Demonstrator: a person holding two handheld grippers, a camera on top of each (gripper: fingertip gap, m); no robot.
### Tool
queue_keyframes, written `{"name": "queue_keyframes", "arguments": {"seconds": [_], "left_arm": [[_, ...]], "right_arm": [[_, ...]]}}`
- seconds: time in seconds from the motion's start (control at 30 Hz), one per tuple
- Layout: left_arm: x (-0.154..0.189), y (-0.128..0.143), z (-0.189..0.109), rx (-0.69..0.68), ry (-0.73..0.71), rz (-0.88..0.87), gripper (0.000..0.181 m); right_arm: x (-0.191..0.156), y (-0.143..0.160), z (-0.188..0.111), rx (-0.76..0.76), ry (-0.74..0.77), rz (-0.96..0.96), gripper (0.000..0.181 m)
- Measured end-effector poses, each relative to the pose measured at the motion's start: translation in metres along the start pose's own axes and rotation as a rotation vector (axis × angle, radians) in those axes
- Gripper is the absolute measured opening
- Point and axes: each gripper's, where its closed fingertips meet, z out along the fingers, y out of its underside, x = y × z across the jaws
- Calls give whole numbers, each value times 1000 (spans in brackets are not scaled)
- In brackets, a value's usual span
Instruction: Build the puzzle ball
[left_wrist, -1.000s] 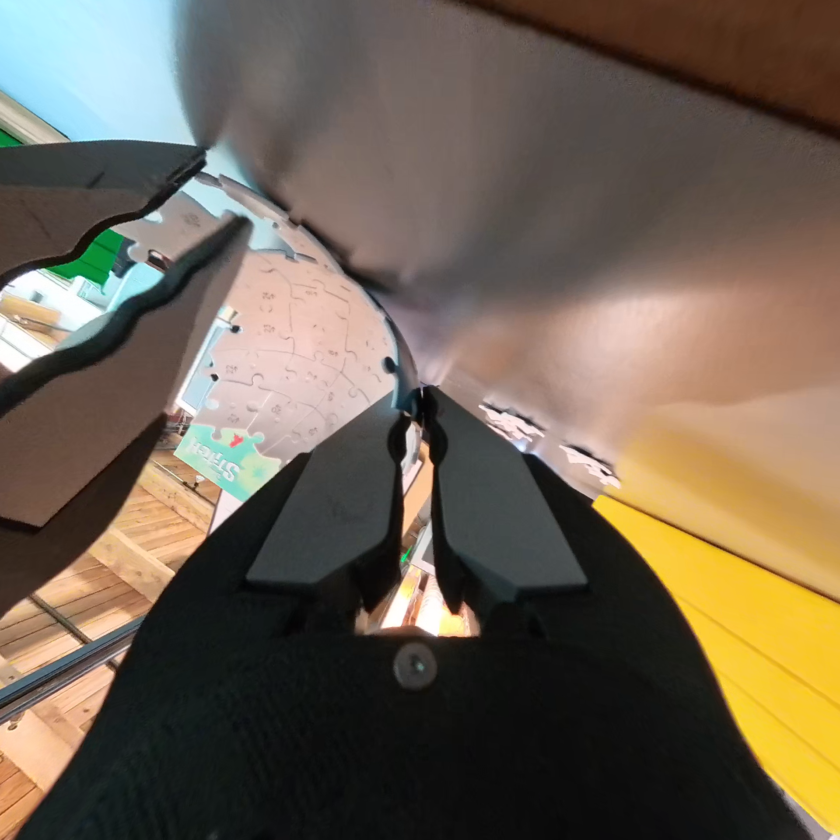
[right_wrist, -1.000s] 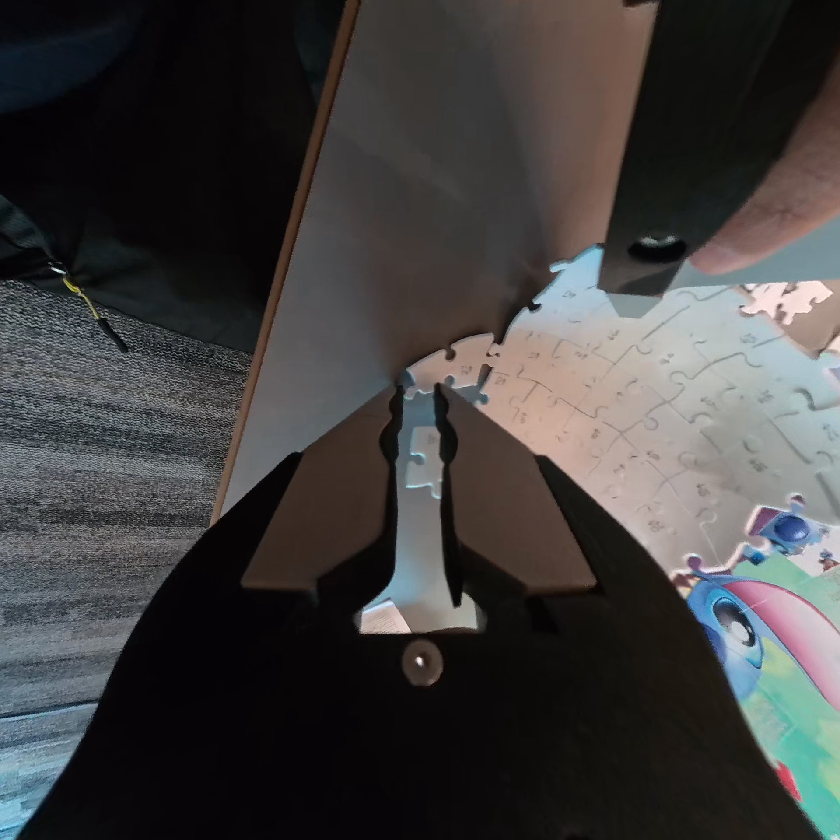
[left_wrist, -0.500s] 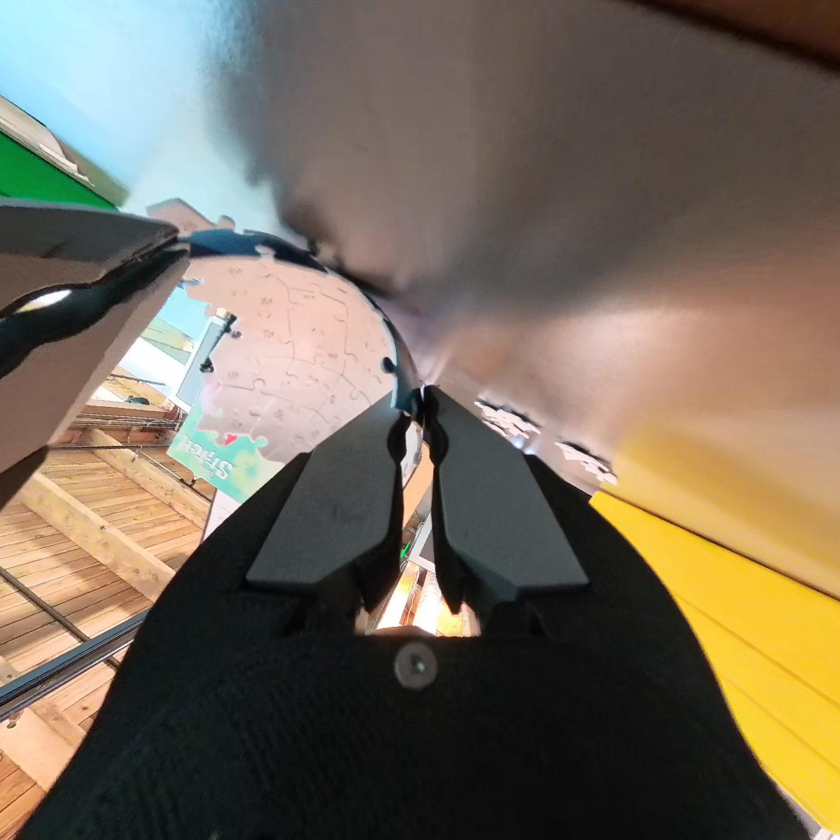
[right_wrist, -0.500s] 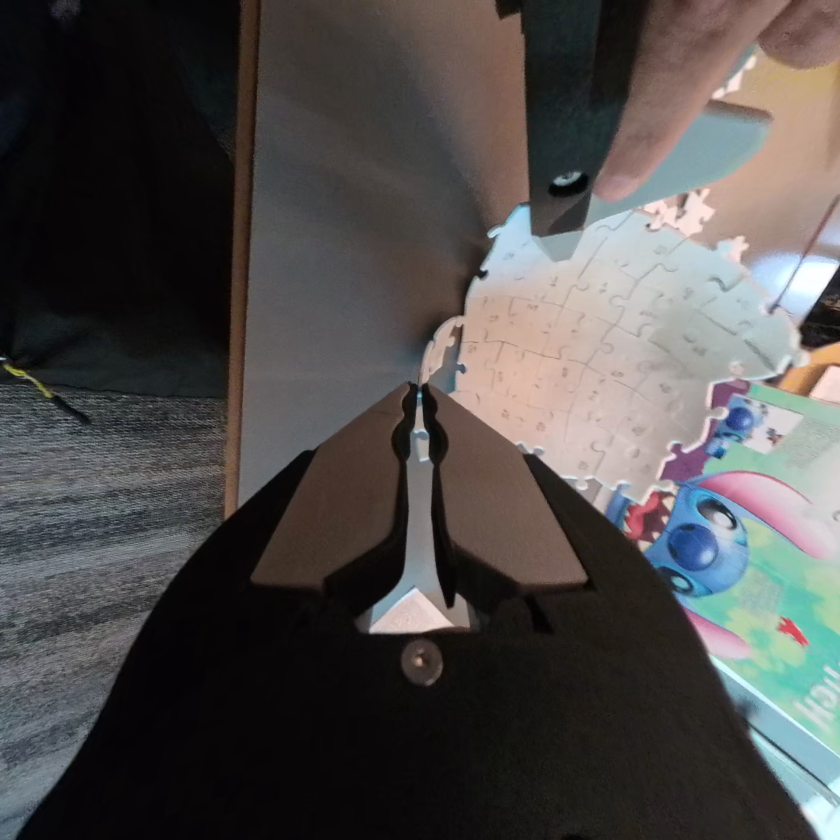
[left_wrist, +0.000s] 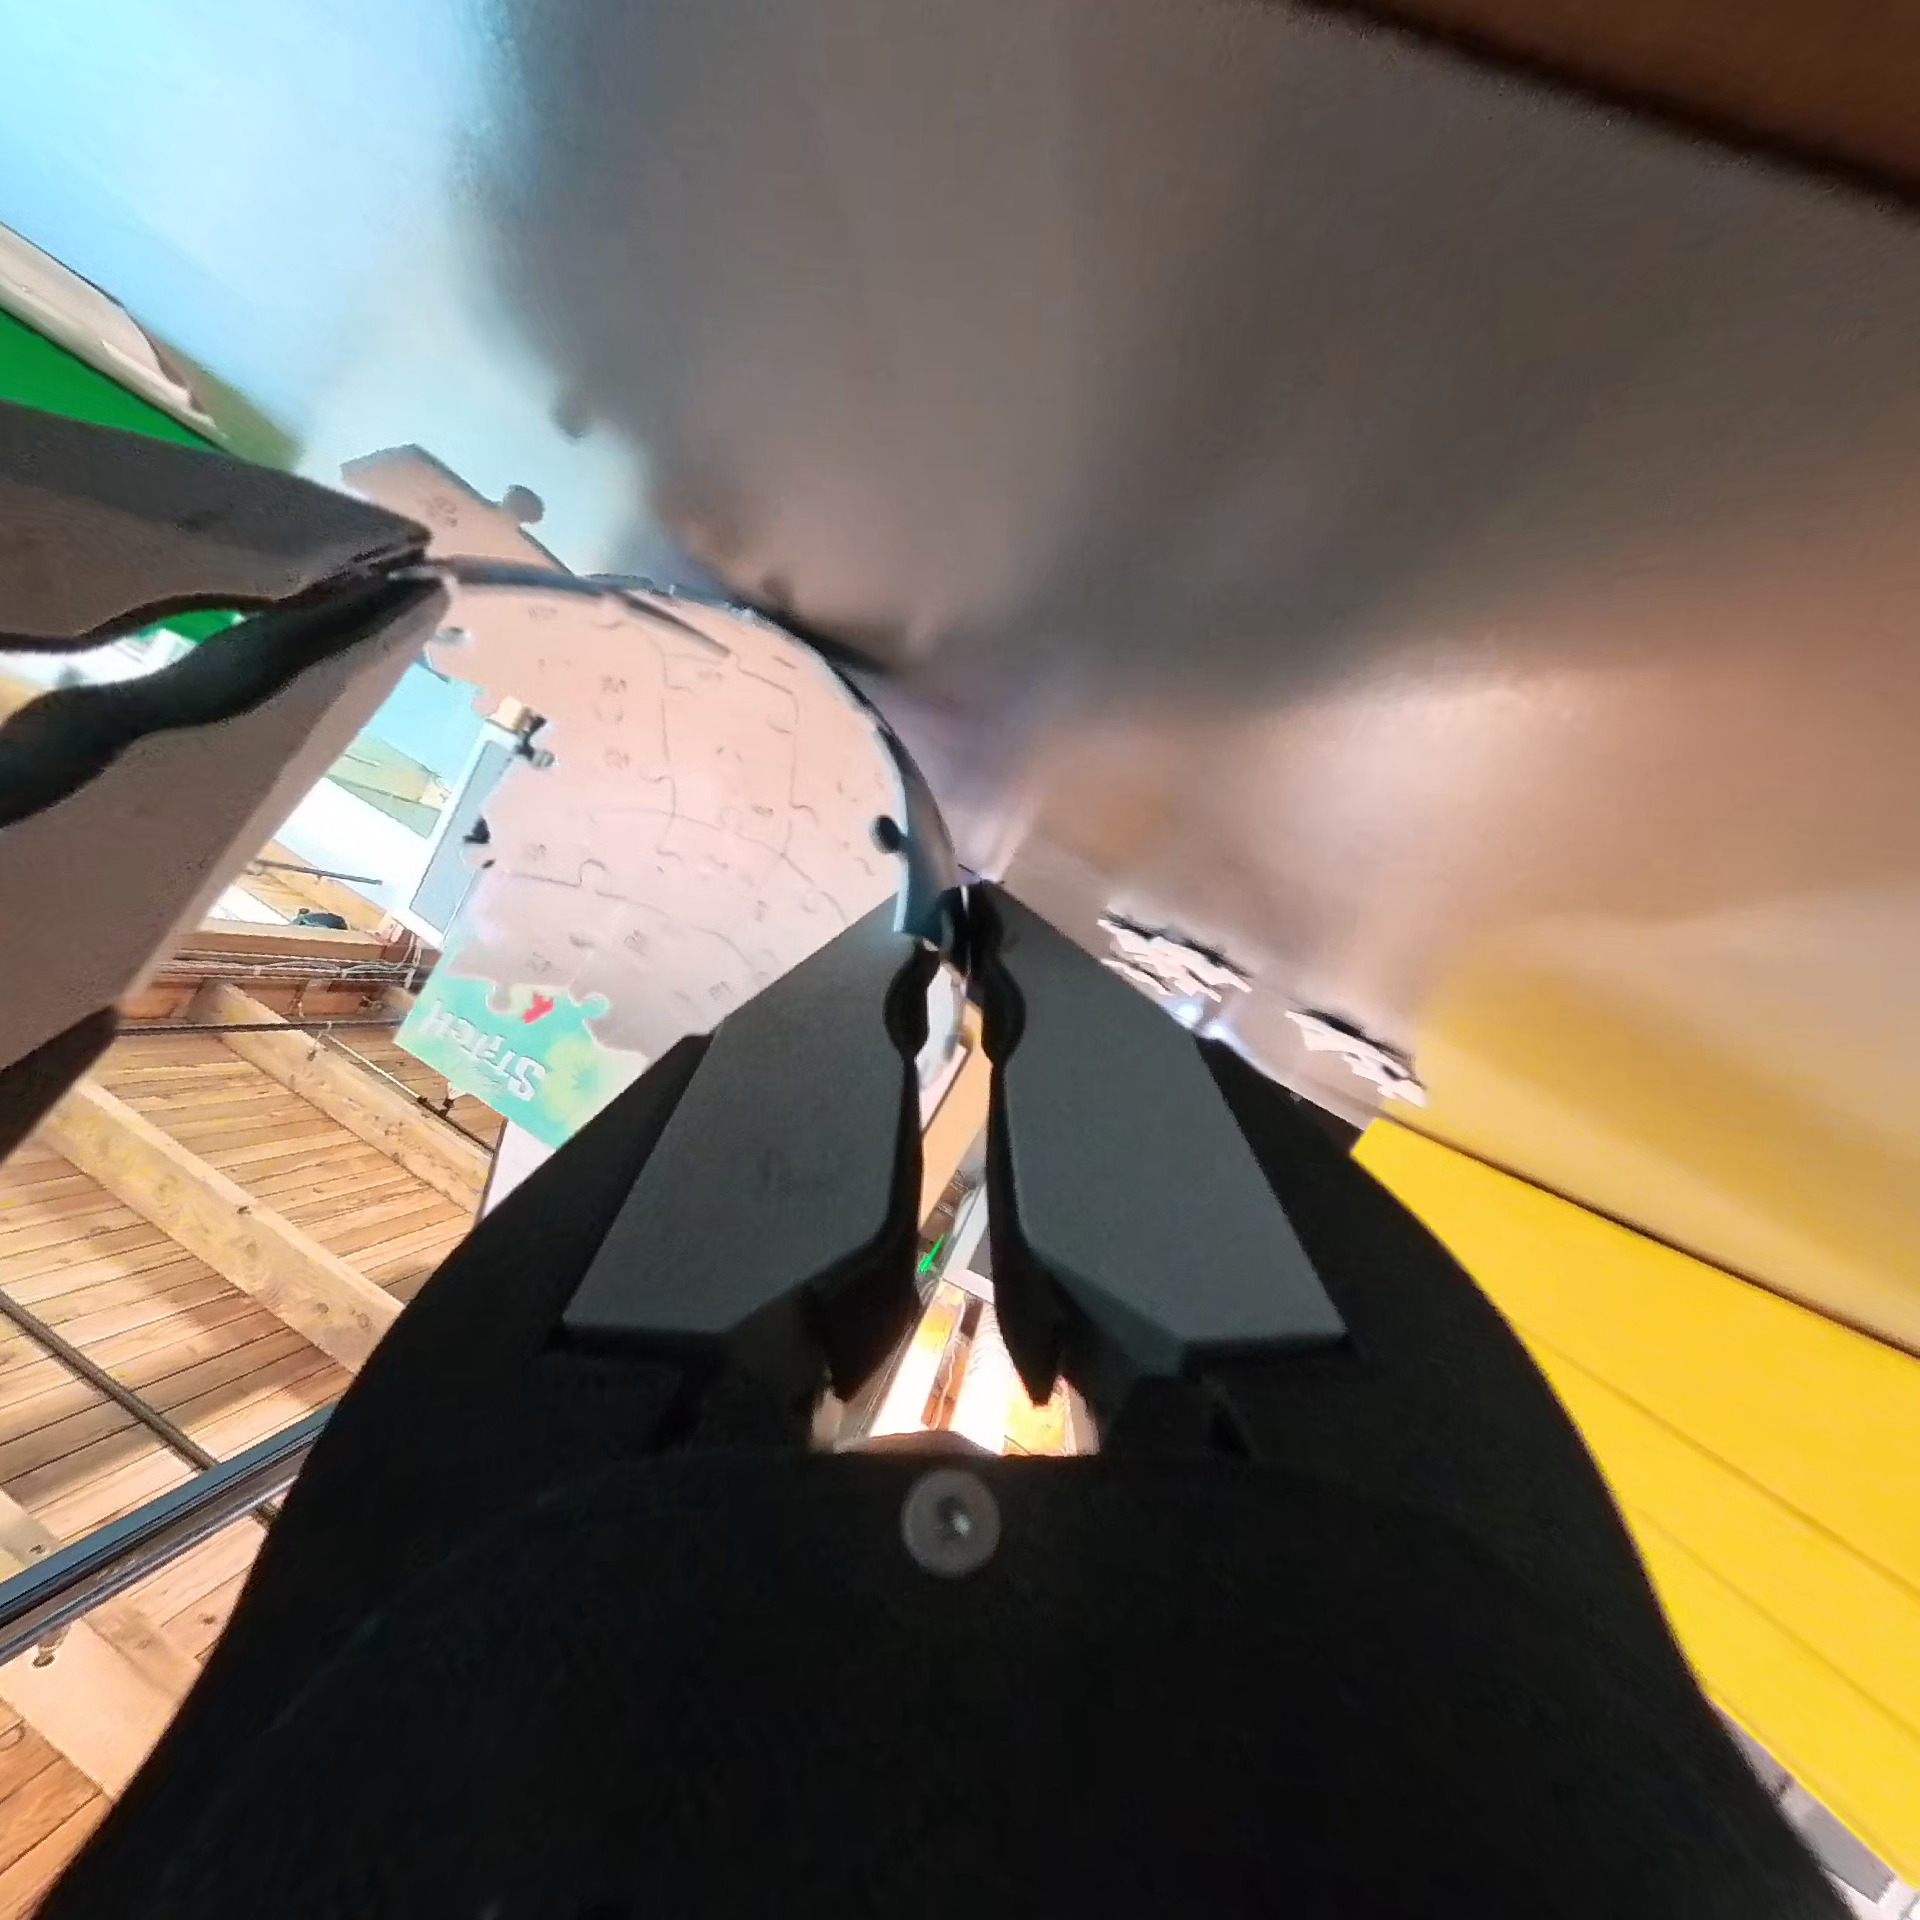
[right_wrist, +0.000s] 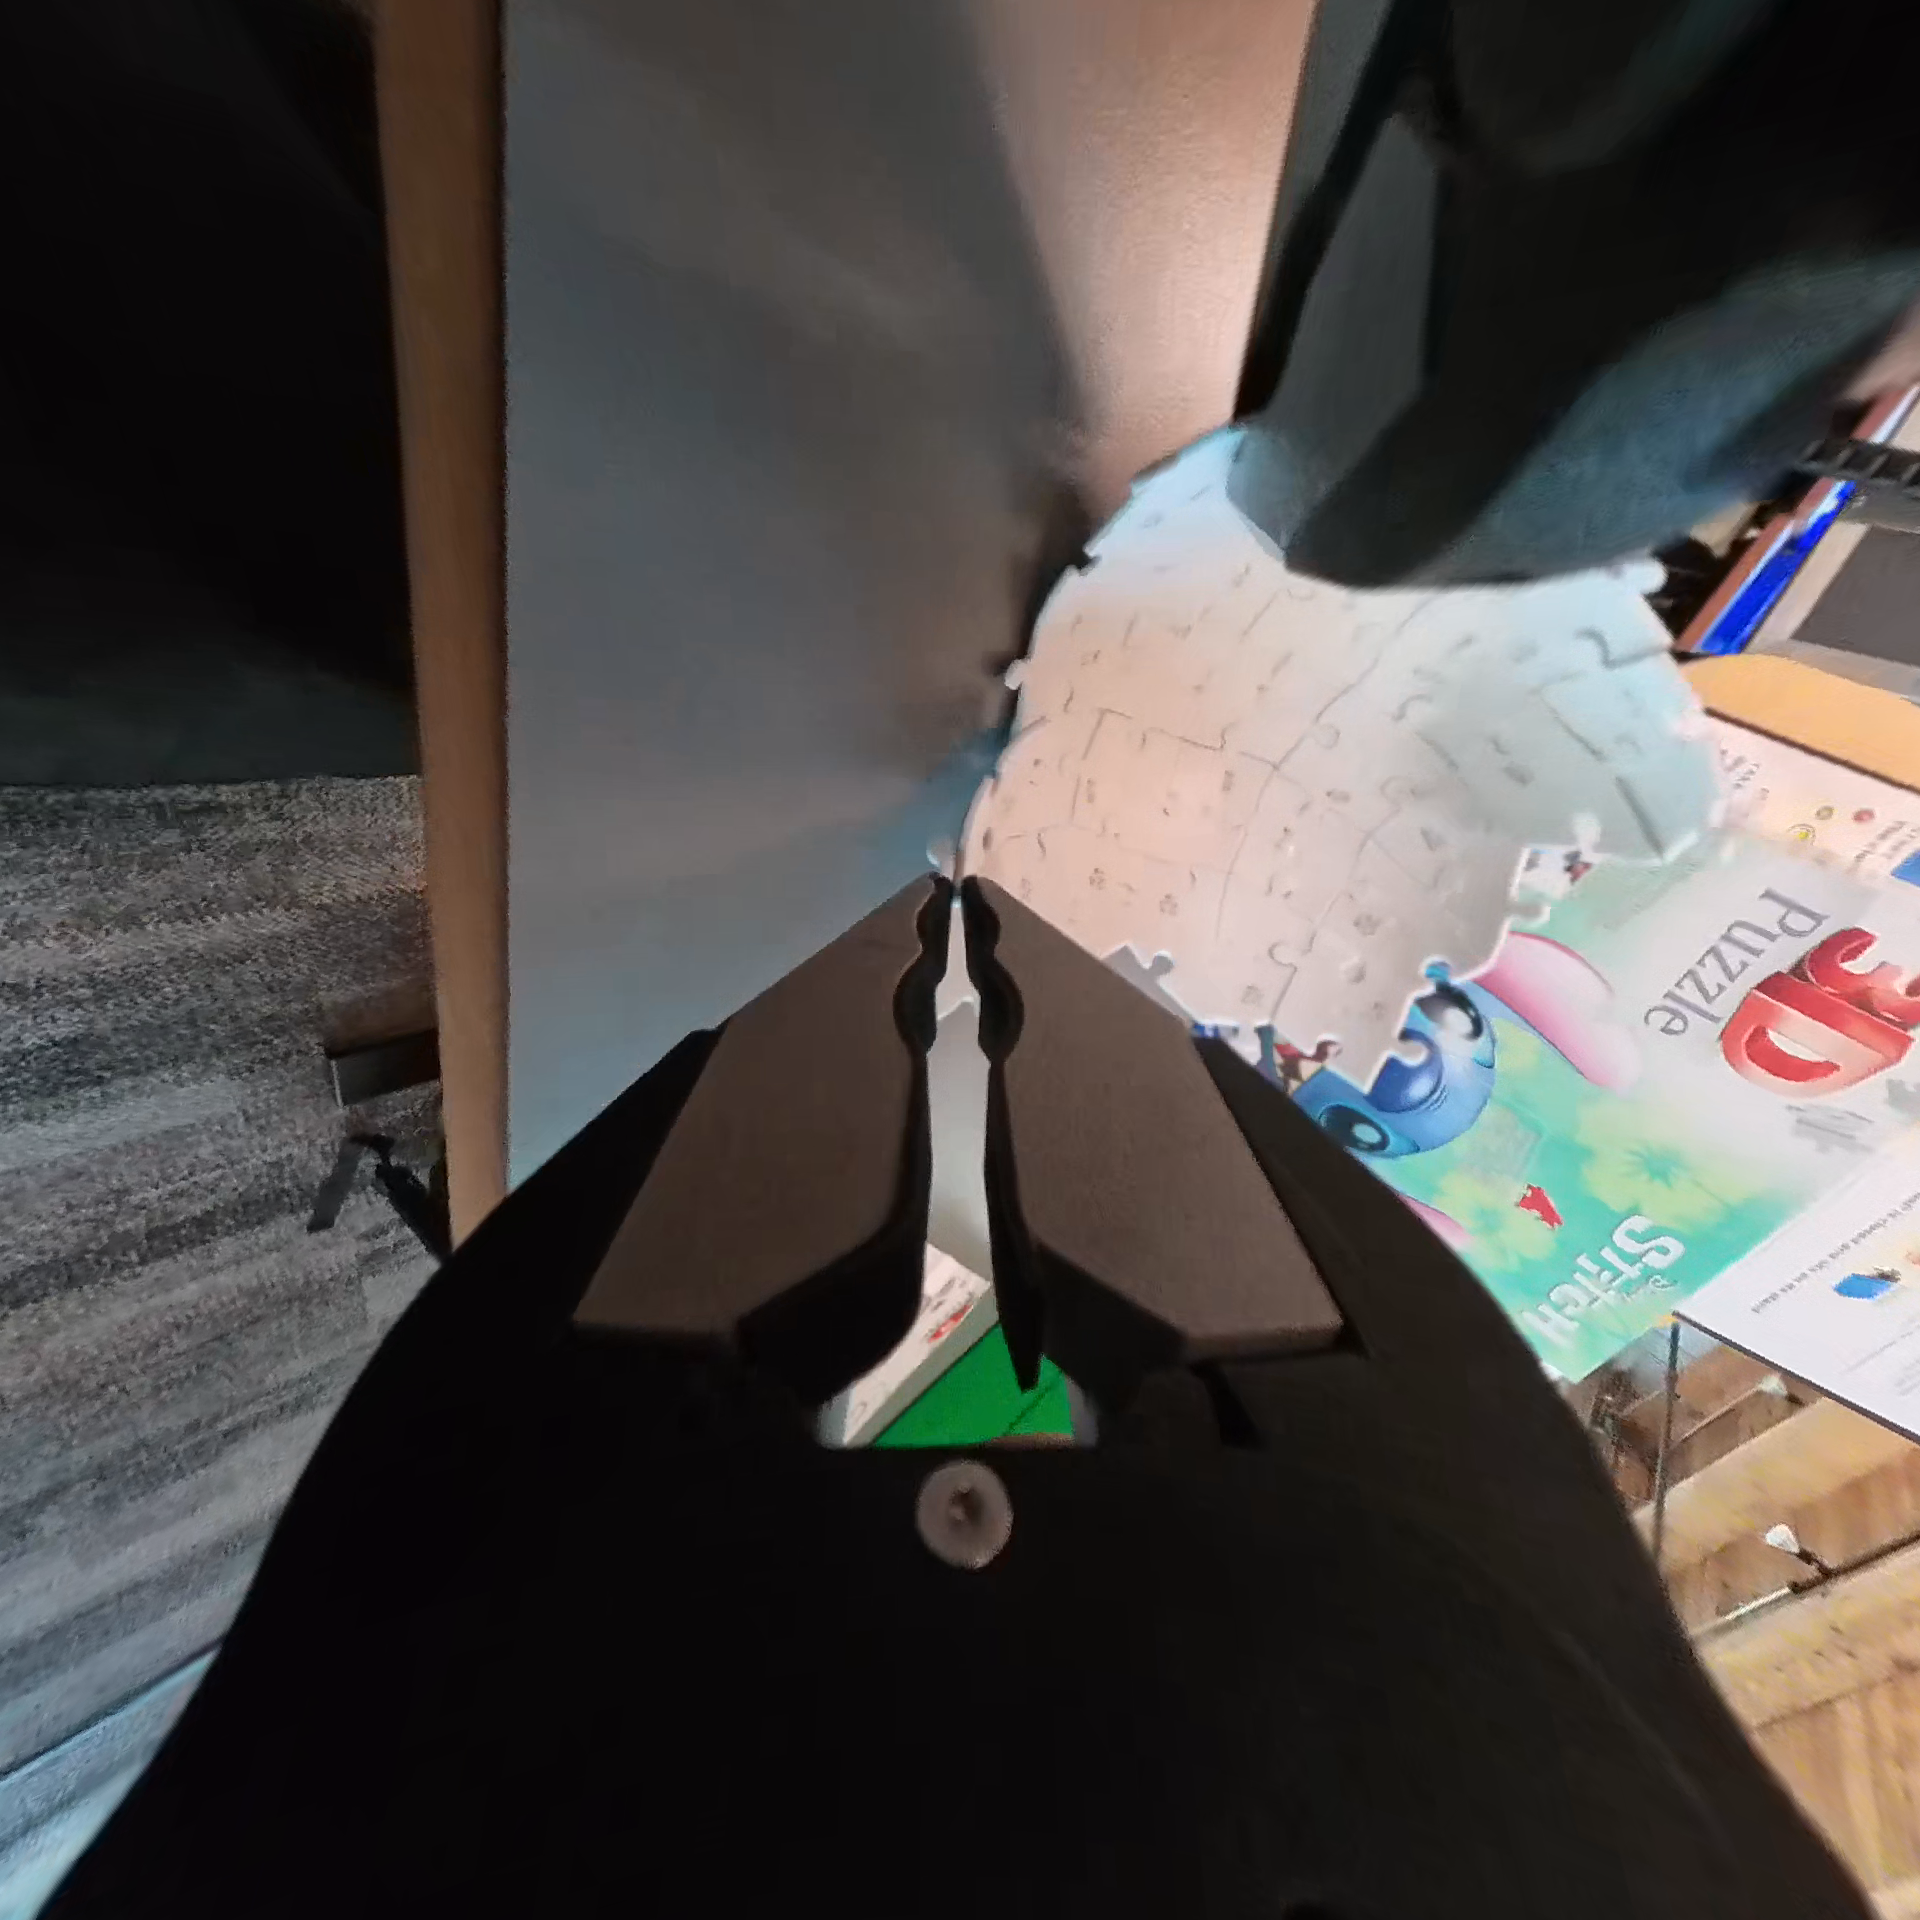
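Note:
The partly built puzzle ball is a curved white shell of joined pieces, seen from its numbered inner side (left_wrist: 686, 810) (right_wrist: 1299, 769). My left gripper (left_wrist: 961, 914) is shut on the shell's rim at one side. My right gripper (right_wrist: 954, 888) is shut on the rim at the opposite side. It also shows in the left wrist view (left_wrist: 416, 566), where one piece (left_wrist: 447, 499) sticks out past its tips. The left gripper is a dark blur at the top right of the right wrist view (right_wrist: 1455, 364). The shell hangs between the two grippers above the grey table (right_wrist: 779, 416).
The colourful puzzle box (right_wrist: 1662, 1039) (left_wrist: 488, 1049) lies behind the shell. A few loose pieces (left_wrist: 1174, 951) lie on the table. The table's wooden edge (right_wrist: 442, 623) borders grey carpet (right_wrist: 156, 1039). A yellow surface (left_wrist: 1714, 1403) is at the right.
My right gripper has closed tighter on the rim. Both grippers have swung with the shell, so the puzzle box now shows much more in the right wrist view.

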Motion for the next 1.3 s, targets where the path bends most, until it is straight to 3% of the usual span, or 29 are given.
{"name": "queue_keyframes", "arguments": {"seconds": [0.3, 0.6, 0.8, 1.0, 1.17, 1.3], "left_arm": [[-8, 1, -1, -8, -39, 4, 2], [-9, 0, -7, -26, -49, -26, 17], [-3, 8, -2, -47, -40, 25, 0], [-1, 11, 0, -41, -16, -1, 0], [6, 16, 4, -60, 11, -15, 0], [11, 17, 4, -72, 31, -53, 0]], "right_arm": [[-9, 1, 8, -57, -110, -50, 0], [-16, -3, 9, -55, -146, -19, 0], [-14, -5, 6, -29, -136, -14, 0], [-13, -7, -13, 55, -109, 67, 0], [-21, 1, -4, 29, -87, 86, 0], [-27, -1, -2, 89, -148, 227, 2]]}}
